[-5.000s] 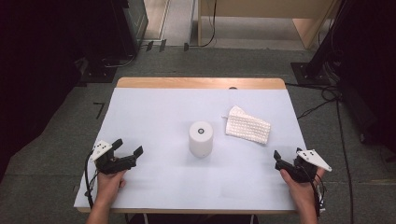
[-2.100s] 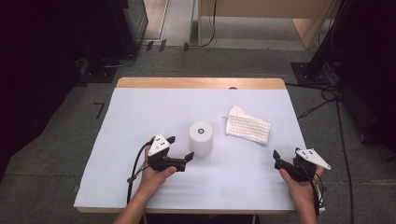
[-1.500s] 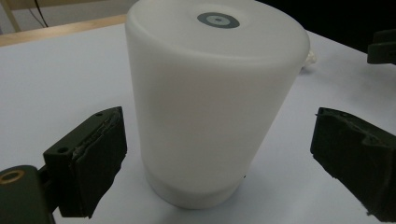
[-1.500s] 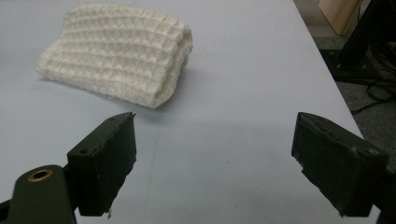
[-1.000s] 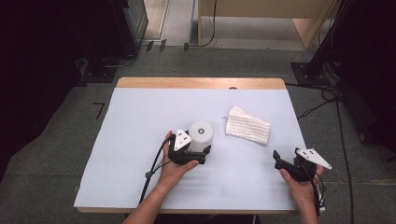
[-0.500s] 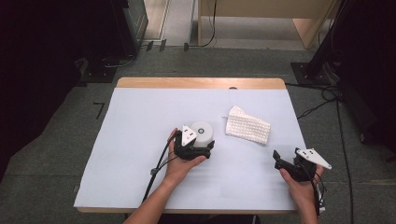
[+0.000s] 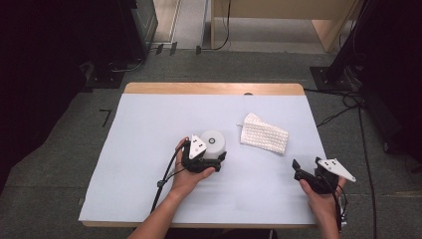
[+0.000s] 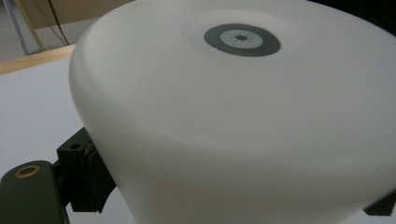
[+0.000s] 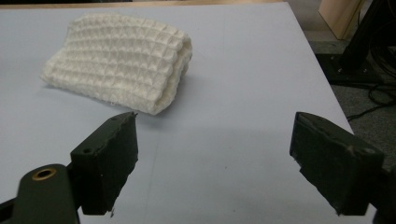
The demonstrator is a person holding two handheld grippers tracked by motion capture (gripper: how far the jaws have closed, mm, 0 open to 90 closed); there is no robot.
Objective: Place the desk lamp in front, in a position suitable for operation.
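Observation:
A white cylinder point(image 7: 213, 143) with a dark ring on its top stands near the middle of the pale table point(image 7: 144, 129). My left gripper point(image 7: 205, 162) reaches it from the near side, one jaw on each flank. In the left gripper view the cylinder point(image 8: 243, 116) bulks large between the jaws and the left pad point(image 8: 91, 179) lies against its wall. A folded white waffle cloth point(image 7: 263, 135) lies to the right of it. My right gripper point(image 7: 304, 168) rests at the near right, open, its jaws having just closed a little with nothing between them; the cloth point(image 9: 121, 60) lies ahead of it.
The table's wooden far edge point(image 7: 214, 88) borders a grey floor with cables point(image 7: 343, 109) and dark stands on the right. Bare table surface lies left of the cylinder and between the two hands.
My left gripper moved from the table's left side to the cylinder and closed in around it. The right hand stayed in place.

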